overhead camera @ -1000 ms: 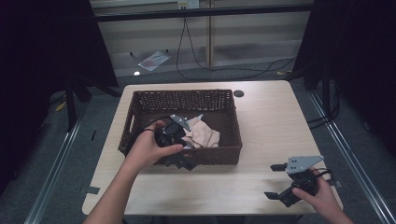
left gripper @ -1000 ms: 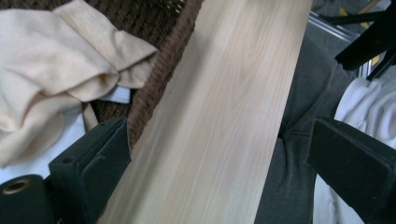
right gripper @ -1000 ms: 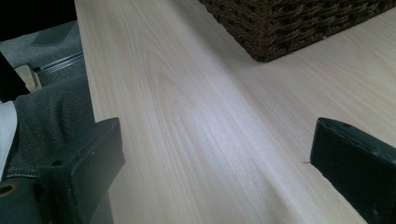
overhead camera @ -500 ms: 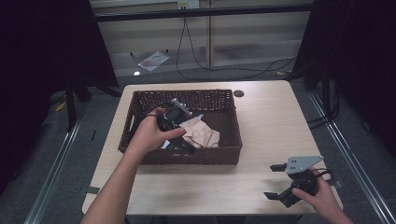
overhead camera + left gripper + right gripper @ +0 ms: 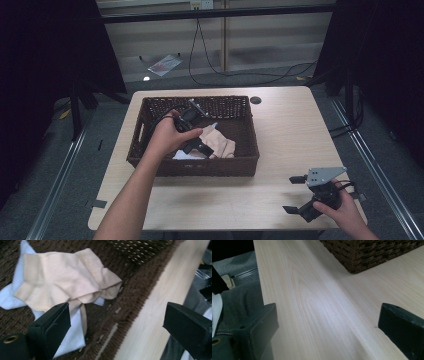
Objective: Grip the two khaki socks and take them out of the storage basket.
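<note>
Socks (image 5: 65,277), one tan on one white, lie in the brown basket (image 5: 150,162) under the left gripper (image 5: 197,142), spread wide, while the right gripper (image 5: 297,195) rests wide apart on the table (image 5: 295,125).

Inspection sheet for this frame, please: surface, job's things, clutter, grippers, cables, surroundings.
Surface: light wooden table, bare outside the basket.
Job's things: brown wicker basket holds a beige sock lying on a white sock.
Clutter: small dark round thing on the table by the basket.
Grippers: left gripper open over the socks; right gripper open, low over the table.
Cables: black cable on the floor behind.
Surroundings: grey floor, dark curtains.
</note>
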